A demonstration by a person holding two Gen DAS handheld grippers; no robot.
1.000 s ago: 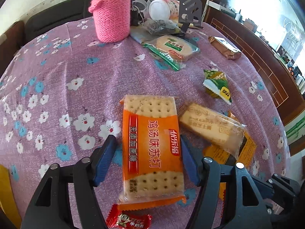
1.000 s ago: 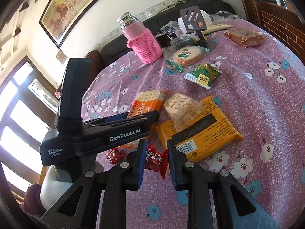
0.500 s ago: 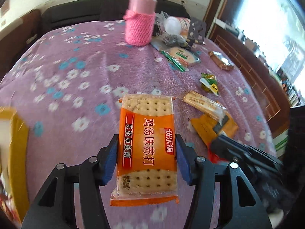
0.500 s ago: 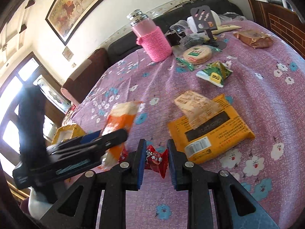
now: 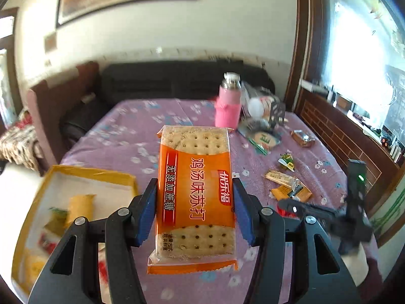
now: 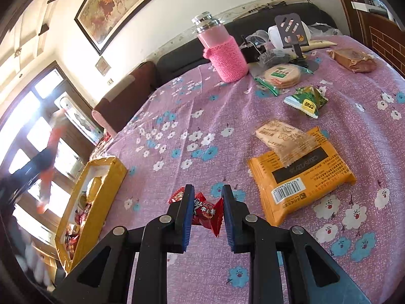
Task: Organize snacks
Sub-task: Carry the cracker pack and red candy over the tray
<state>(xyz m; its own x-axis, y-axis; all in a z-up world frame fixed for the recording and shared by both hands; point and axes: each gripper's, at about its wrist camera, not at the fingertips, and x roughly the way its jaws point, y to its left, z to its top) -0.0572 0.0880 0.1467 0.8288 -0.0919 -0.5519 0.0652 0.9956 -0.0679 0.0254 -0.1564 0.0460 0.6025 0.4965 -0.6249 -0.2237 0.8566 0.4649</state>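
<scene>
Orange cracker pack (image 5: 196, 195) clamped in left gripper (image 5: 195, 211), held above table (image 5: 131, 129). Right gripper (image 6: 205, 209) pinches red candy (image 6: 205, 210) near yellow box (image 6: 101, 197).

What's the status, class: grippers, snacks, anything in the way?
Left gripper shut on cracker pack, lifted. Right gripper shut on red candy. Yellow box nothing blocking.

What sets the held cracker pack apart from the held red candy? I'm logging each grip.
The cracker pack is large, flat and orange, held off the table in the left gripper; the red candy is small and crinkled, held by the right gripper. Both are sealed snacks clamped between blue pads.
</scene>
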